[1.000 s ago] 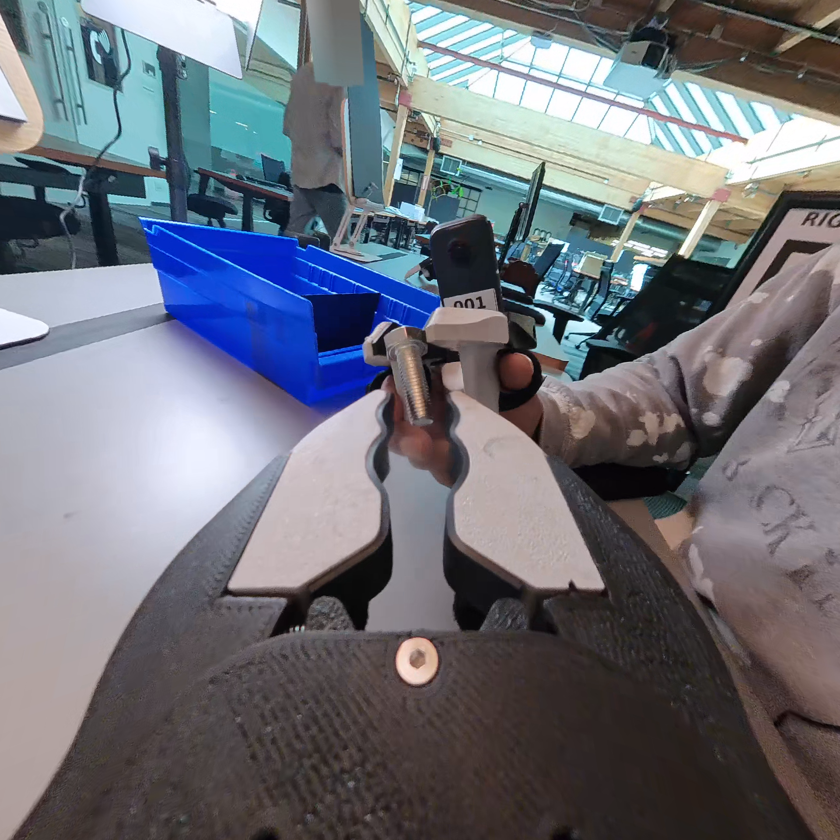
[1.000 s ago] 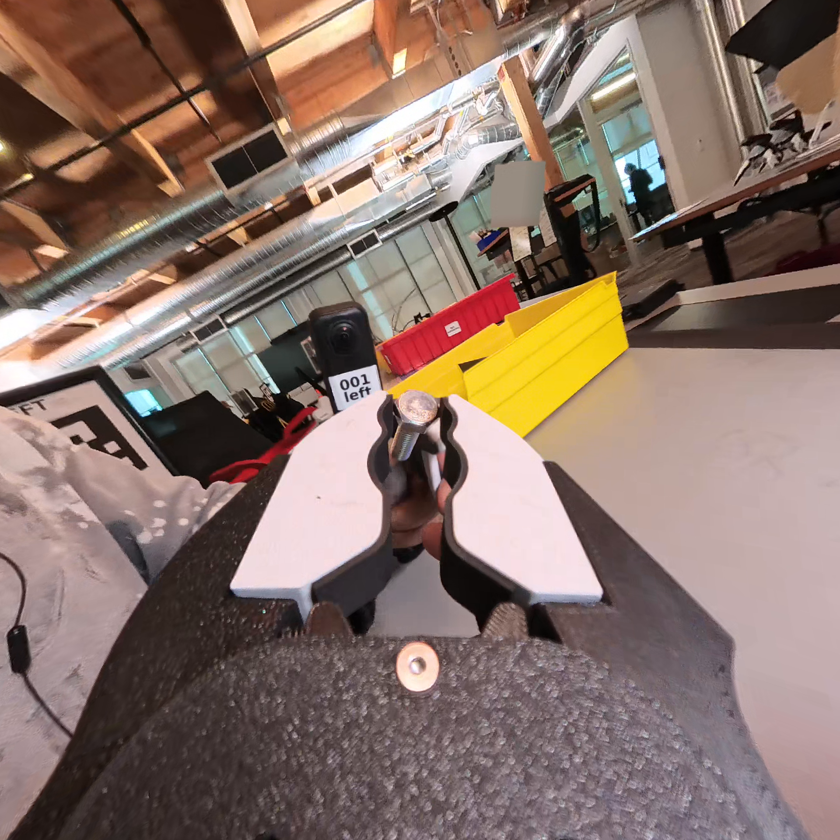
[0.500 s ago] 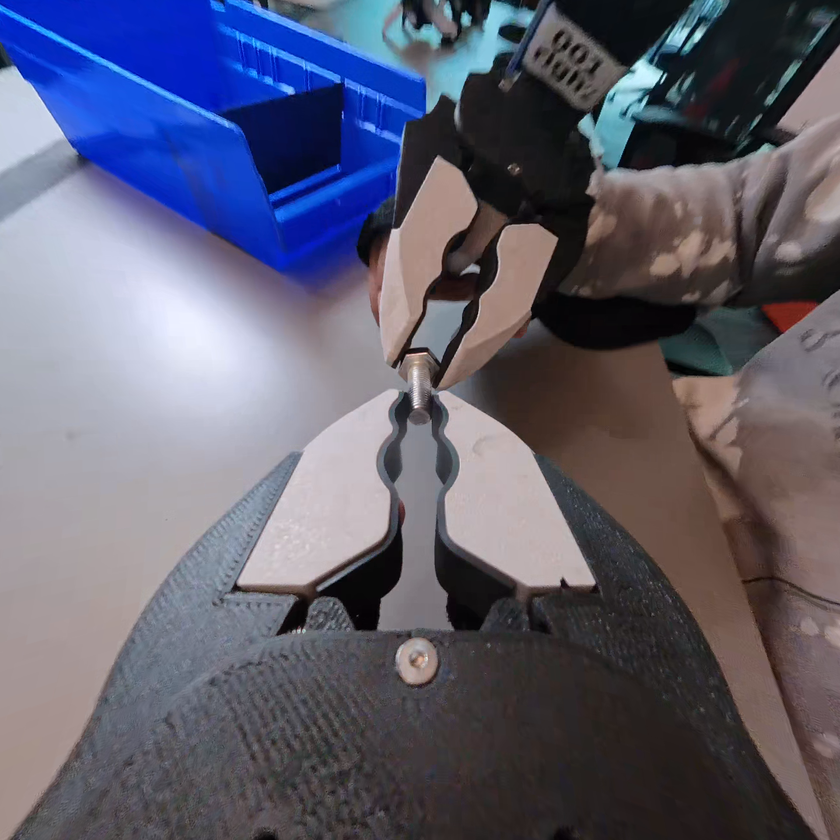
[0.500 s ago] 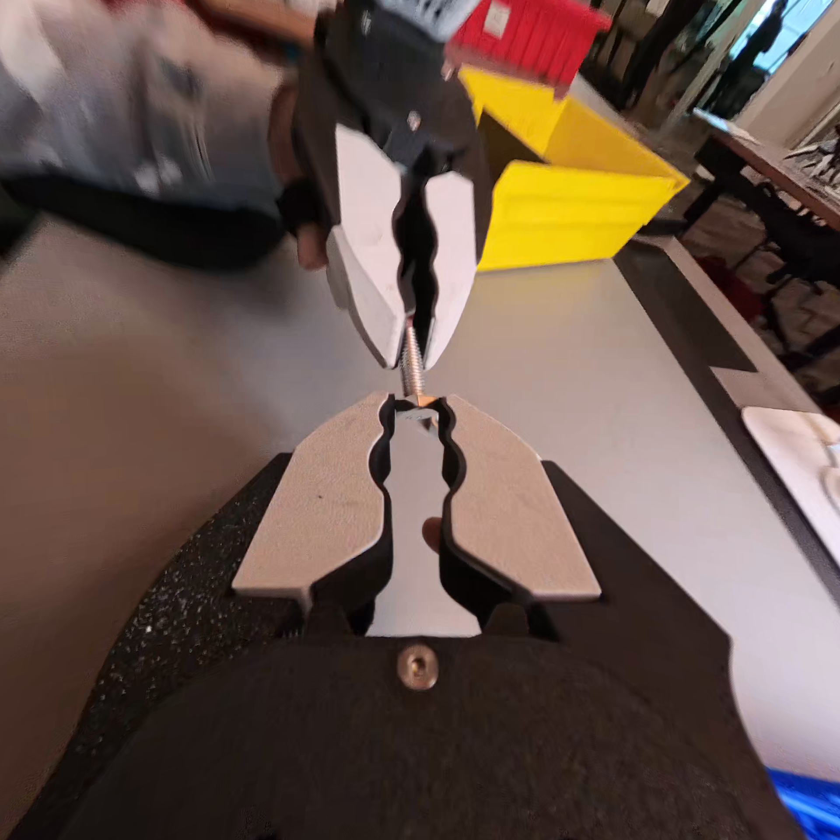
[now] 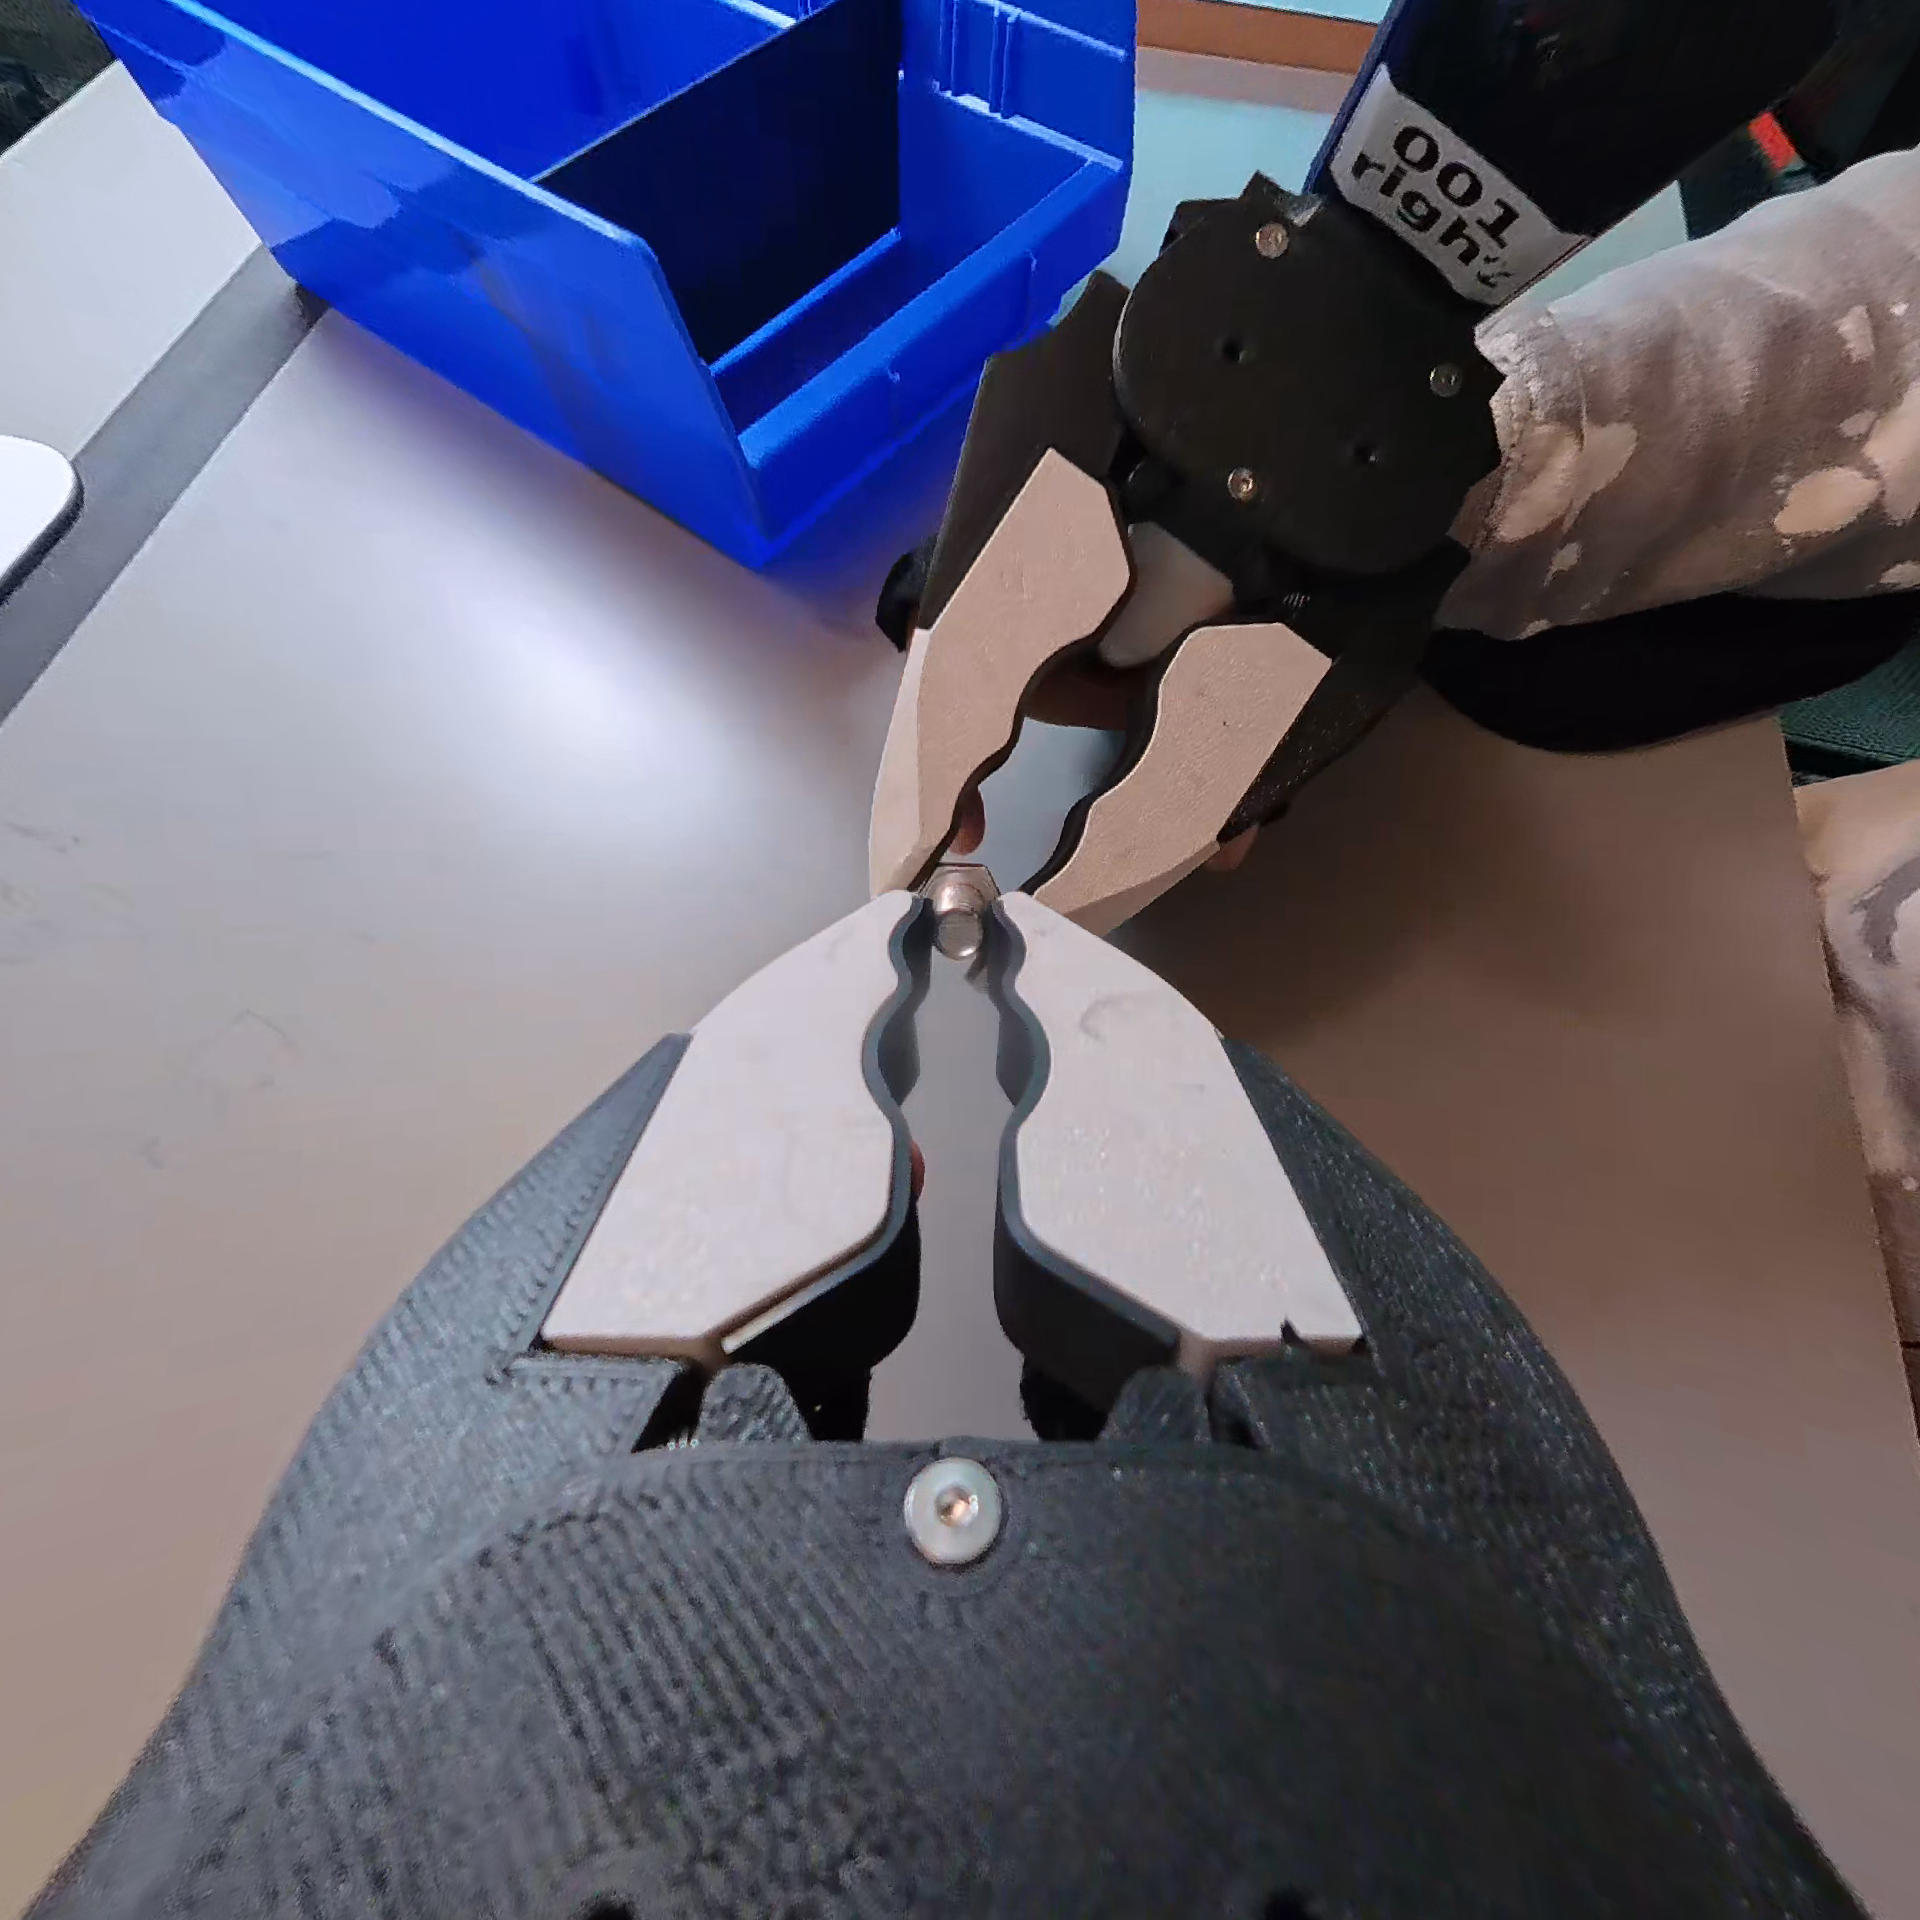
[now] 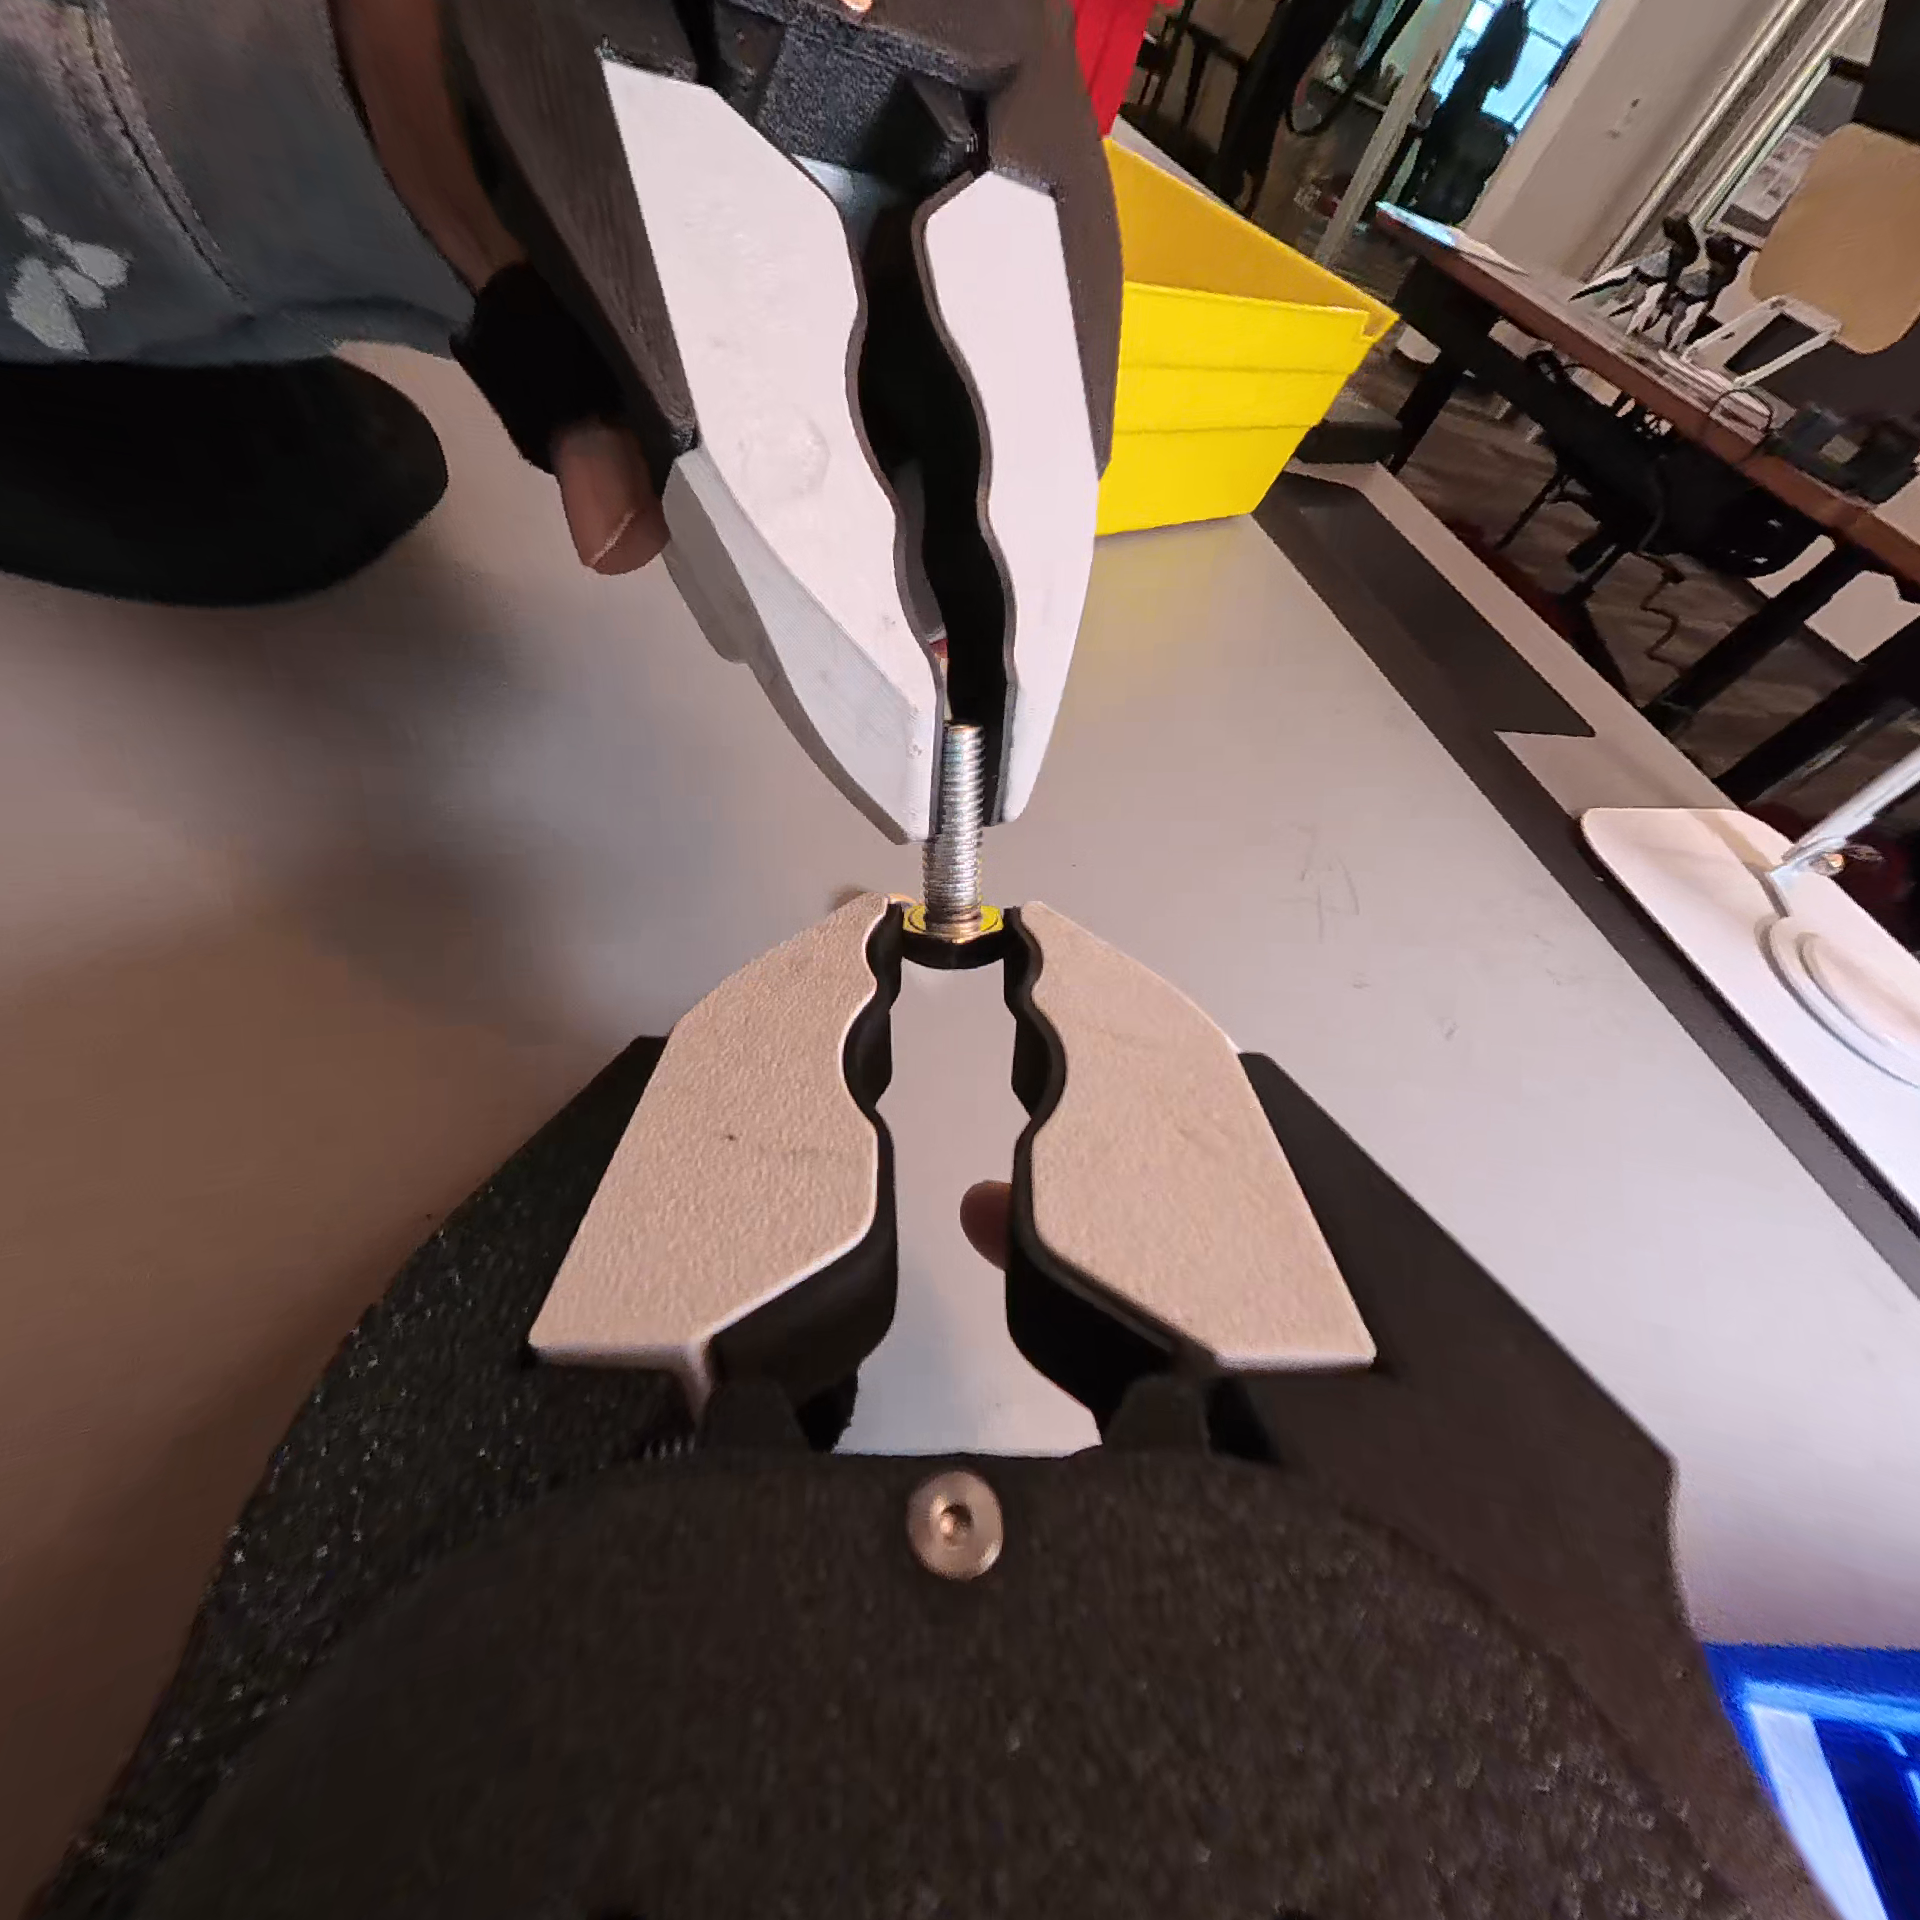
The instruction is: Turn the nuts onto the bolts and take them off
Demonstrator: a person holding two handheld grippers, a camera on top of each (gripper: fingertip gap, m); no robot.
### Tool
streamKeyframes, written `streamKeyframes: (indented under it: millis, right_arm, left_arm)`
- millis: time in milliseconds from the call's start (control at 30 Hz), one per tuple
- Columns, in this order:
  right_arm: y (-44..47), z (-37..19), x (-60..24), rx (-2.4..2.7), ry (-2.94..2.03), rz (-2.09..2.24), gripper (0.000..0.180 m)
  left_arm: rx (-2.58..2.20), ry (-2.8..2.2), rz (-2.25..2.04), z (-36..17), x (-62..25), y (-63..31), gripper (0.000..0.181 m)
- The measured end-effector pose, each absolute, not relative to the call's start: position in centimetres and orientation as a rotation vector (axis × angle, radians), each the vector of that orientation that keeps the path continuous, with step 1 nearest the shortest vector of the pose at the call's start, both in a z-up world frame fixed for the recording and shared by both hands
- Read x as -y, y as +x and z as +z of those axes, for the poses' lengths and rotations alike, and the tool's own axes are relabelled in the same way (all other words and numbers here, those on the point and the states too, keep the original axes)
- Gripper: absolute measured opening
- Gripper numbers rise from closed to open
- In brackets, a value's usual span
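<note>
The bolt (image 6: 954, 831) sits dead centre, threaded shank standing between the two tools, held above the grey table (image 6: 1351, 790) and not touching it. Its upper stretch is pinched between the tips of the left gripper (image 6: 961, 795), whose jaws are drawn tight on the threads, a narrow wavy slot running up between the fingers behind. At the shank's lower end is the nut (image 6: 951, 925), the thread passing into its bore, and the right gripper (image 6: 953, 920) has its jaws clamped on the nut's flats, tip to tip with the other tool. Switch to the left wrist view and the same meeting shows from the other side: the left gripper (image 5: 958, 925) nips the bolt (image 5: 958, 930), whose end points at the camera, the nut (image 5: 961, 888) just beyond it, and the right gripper (image 5: 961, 883) reaches in from the upper right with its fingertips closed on that nut. A person's pale mottled sleeve (image 5: 1683, 416) trails behind the right tool. Beyond the grippers, a blue bin (image 5: 623, 229) with a divider inside rests on the table. In the right wrist view a yellow bin (image 6: 1226, 374) sits well behind the left gripper, and a white flat base (image 6: 1808, 935) lies at the table's right edge.
</note>
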State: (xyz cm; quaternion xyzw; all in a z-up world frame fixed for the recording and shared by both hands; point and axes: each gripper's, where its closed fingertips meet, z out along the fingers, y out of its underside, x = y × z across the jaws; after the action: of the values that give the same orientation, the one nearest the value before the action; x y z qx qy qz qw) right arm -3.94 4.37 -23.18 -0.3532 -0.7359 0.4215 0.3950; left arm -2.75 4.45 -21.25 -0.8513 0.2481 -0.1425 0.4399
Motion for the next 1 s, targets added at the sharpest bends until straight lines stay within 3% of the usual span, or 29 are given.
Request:
streamKeyframes:
  millis: [33,367,500,600,1000]
  right_arm:
    - [-3.9,-23.1,-4.5,1.856,-0.9,1.08,0.018]
    - [-3.6,-18.7,-3.8,1.615,-0.93,1.47,0.018]
    - [-3.1,-17.6,-2.2,1.598,-0.902,1.62,0.018]
    - [-3.0,-18.1,-1.5,1.636,-0.882,1.61,0.018]
    - [-2.9,-18.8,-1.1,1.699,-0.859,1.569,0.018]
  left_arm:
    - [-0.623,-2.11,-0.347,-21.1,-4.6,-2.7,0.011]
    - [-0.492,-1.681,-0.498,-16.4,-4.4,-2.0,0.028]
    - [-0.529,-1.598,-0.541,-15.4,-3.5,-1.5,0.024]
    - [-0.579,-1.593,-0.551,-15.6,-3.0,-1.1,0.01]
    - [-0.615,-1.594,-0.58,-16.1,-2.7,-0.7,0.01]
